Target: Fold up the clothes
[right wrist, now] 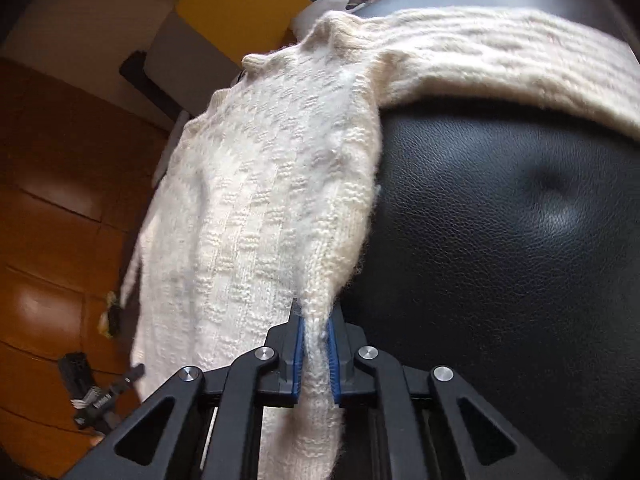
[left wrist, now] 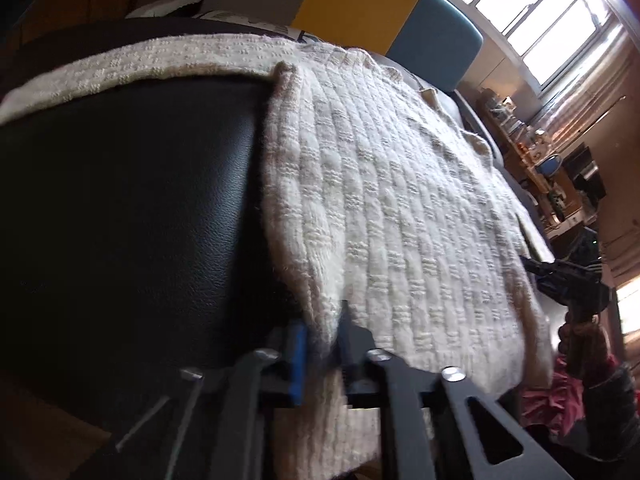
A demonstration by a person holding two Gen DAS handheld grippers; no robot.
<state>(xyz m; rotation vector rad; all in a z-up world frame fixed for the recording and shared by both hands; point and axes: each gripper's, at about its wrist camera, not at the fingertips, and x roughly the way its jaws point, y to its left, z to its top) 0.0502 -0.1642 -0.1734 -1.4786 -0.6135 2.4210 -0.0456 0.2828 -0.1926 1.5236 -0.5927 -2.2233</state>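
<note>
The sweater (left wrist: pixel 400 208) is cream wool, thick and fuzzy, knitted in a raised basket pattern. Under it the cushion (right wrist: pixel 520 240) is black leather-like stuff, pebbled with a soft sheen. Each claw (right wrist: pixel 316 354) is matt black plastic with ribbed blue pads (right wrist: pixel 298 356) and bright metal rivets. Lower left, glossy brown wood floor (right wrist: pixel 48 248).

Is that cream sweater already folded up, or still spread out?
Spread out: the sweater lies flat over the black cushion, sleeves stretched sideways, both grippers pinching its hem.
</note>
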